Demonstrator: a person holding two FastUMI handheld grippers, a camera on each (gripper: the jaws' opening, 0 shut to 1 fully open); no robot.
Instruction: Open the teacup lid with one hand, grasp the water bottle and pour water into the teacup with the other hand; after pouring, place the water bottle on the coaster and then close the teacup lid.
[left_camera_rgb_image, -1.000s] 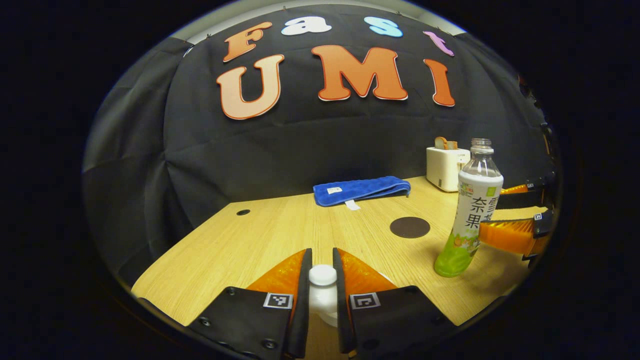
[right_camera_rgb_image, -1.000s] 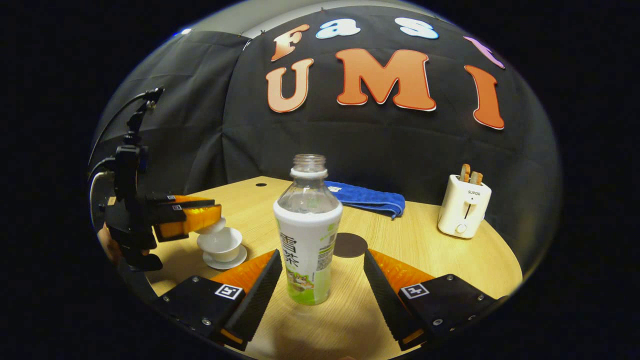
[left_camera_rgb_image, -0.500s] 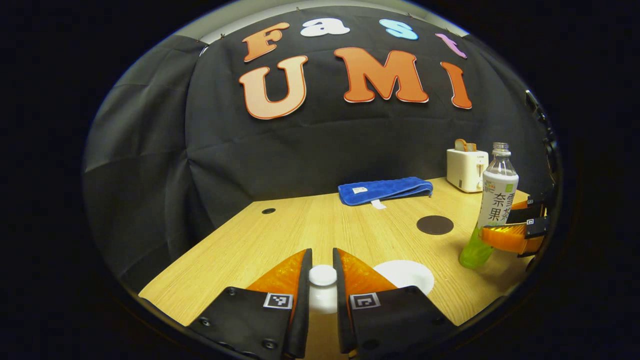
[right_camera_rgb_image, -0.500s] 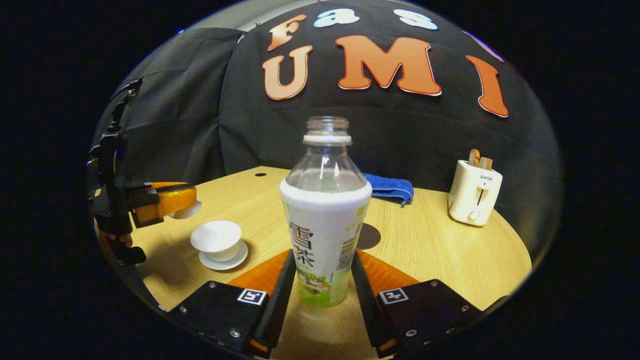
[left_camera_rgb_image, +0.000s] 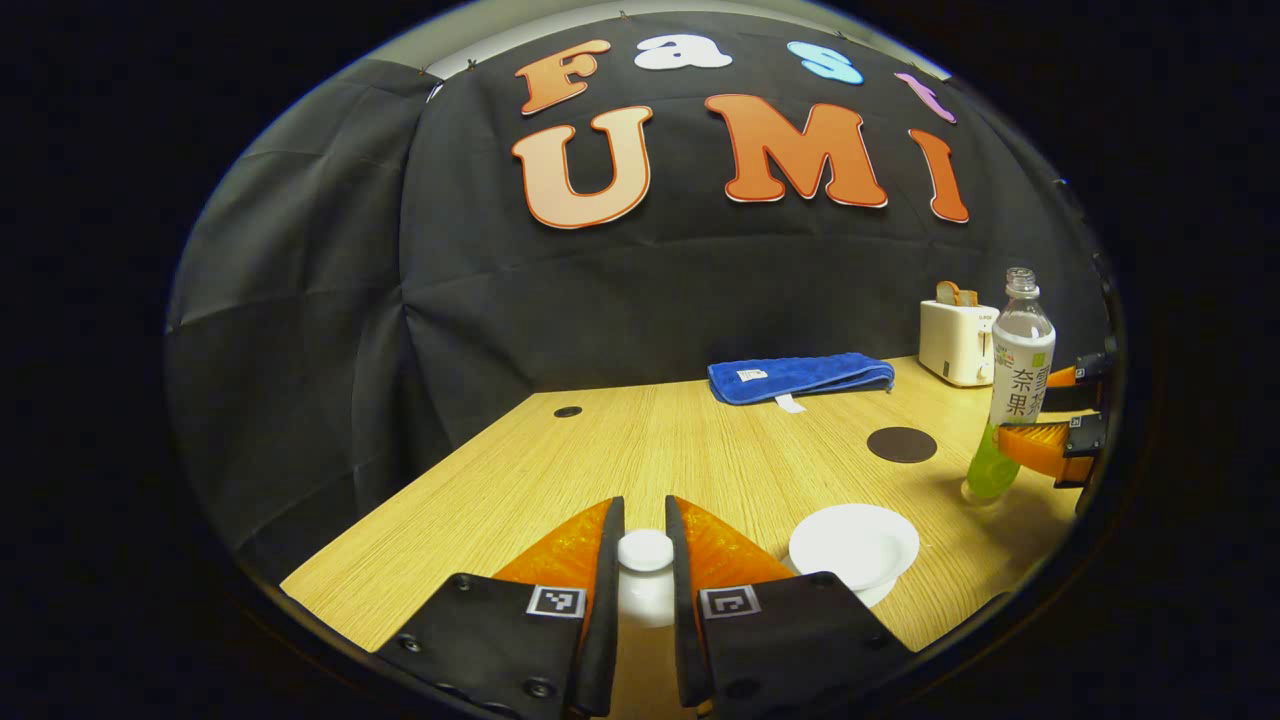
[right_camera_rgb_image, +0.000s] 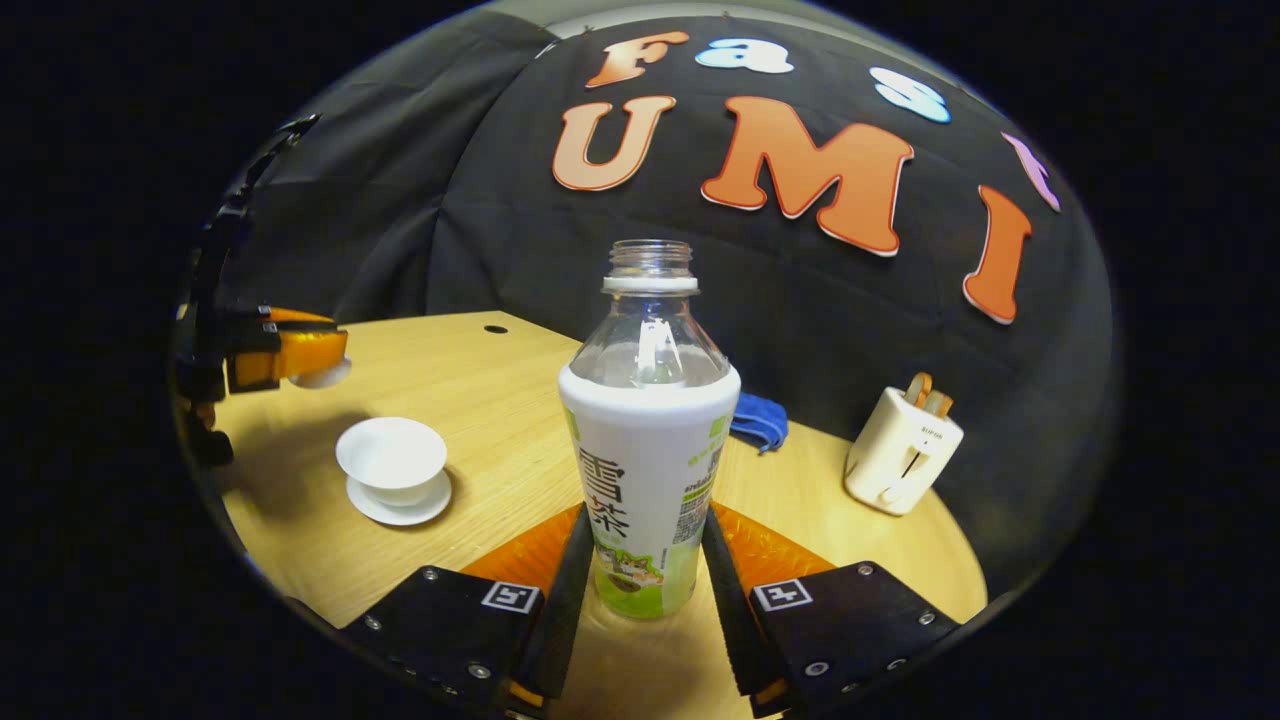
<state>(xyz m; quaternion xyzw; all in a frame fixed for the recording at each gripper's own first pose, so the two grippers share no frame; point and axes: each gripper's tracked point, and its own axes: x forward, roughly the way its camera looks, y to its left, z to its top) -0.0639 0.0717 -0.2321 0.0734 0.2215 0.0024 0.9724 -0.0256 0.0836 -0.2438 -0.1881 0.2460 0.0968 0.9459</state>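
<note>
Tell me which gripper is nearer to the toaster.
Right. The right gripper, gripping the water bottle, is nearer the toaster; the left gripper holds the teacup lid farther away.

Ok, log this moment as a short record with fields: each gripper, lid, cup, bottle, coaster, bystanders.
left gripper: shut on the teacup lid, held up to the left of the cup
right gripper: shut on the water bottle, uncapped, tilted slightly
teacup: open, on its saucer, looks empty
coaster: dark, round, bare, on the wooden table
pouring: not yet begun
bystanders: blue towel, white toaster
</note>
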